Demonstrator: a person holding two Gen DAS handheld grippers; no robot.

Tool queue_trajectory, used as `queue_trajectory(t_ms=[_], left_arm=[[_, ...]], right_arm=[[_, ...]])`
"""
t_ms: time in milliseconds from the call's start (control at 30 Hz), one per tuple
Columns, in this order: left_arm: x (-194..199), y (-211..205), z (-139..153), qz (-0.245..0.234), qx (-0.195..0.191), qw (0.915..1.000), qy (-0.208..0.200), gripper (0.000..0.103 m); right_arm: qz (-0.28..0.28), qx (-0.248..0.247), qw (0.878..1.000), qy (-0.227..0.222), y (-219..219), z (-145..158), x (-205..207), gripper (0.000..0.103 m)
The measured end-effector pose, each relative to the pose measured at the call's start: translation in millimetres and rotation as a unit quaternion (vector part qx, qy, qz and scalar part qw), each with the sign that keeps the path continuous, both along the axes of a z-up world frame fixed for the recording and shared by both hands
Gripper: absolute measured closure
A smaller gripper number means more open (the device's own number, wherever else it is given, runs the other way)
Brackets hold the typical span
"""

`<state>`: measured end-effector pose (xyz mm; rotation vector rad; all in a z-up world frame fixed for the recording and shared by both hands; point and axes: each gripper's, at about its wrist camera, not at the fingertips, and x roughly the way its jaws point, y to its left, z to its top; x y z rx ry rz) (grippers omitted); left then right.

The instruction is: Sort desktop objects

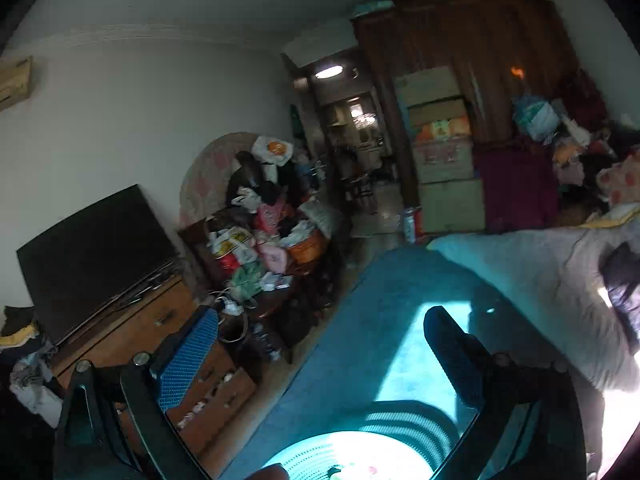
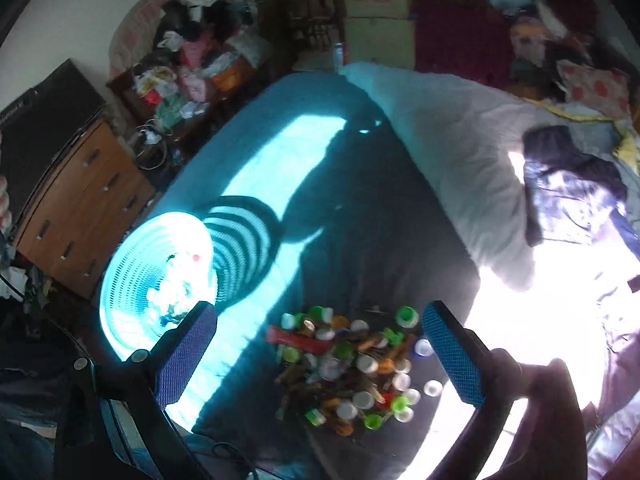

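A pile of small objects [image 2: 348,364], mostly white, green and orange bottle caps with a red stick, lies on the blue bed cover [image 2: 360,208]. My right gripper [image 2: 320,320] is open and empty, held above the pile's far edge. A pale slotted round basket [image 2: 132,272] stands left of the pile in bright sun and holds several small pieces. My left gripper [image 1: 322,320] is open and empty, high over the basket's far rim [image 1: 360,456], pointing across the room.
A grey duvet [image 2: 448,152] and dark clothes [image 2: 568,184] lie on the bed's right side. A wooden dresser [image 2: 80,208] with a television [image 1: 96,252] stands left of the bed. Piled bags [image 1: 260,240] and boxes [image 1: 444,152] fill the far side.
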<state>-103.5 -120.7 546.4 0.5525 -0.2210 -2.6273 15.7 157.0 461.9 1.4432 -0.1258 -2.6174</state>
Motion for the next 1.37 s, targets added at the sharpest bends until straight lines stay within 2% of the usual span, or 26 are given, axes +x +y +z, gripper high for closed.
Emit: queue_trajectory(t_ms=[67, 133, 267, 433, 600, 700, 800, 967, 1100, 1367], left_arm=[[-7, 10, 7, -0.039, 0.051, 0.9979, -0.001, 0.0], [-18, 25, 10, -0.044, 0.068, 0.9966, -0.014, 0.0], [-31, 68, 8, -0.02, 0.009, 0.9997, -0.01, 0.0], [-40, 100, 13, -0.013, -0.011, 0.9998, -0.014, 0.0], [-31, 101, 26, 0.005, -0.019, 0.9997, -0.011, 0.0], [-20, 96, 32, 0.01, -0.025, 0.9996, -0.012, 0.0], [-12, 83, 34, 0.022, -0.031, 0.9991, -0.018, 0.0], [2, 56, 39, 0.041, -0.022, 0.9987, -0.019, 0.0], [10, 41, 43, 0.052, -0.03, 0.998, -0.018, 0.0], [12, 19, 49, 0.075, -0.021, 0.9967, -0.02, 0.0]], right_arm=[[-0.029, 0.018, 0.999, 0.001, 34, 2, 21, 0.0], [-0.056, 0.021, 0.998, -0.001, 62, 2, 41, 0.0], [-0.101, 0.018, 0.995, -0.008, 97, 1, 79, 0.0], [-0.128, 0.013, 0.992, -0.011, 108, 2, 109, 0.0], [-0.121, 0.016, 0.992, 0.015, 93, 24, 119, 0.0], [-0.1, 0.031, 0.994, 0.038, 71, 41, 121, 0.0], [-0.069, 0.023, 0.996, 0.059, 45, 53, 120, 0.0], [-0.02, 0.016, 0.998, 0.065, 8, 53, 111, 0.0], [-0.011, 0.018, 0.997, 0.068, 1, 54, 105, 0.0], [0.007, 0.022, 0.996, 0.092, -16, 70, 93, 0.0]])
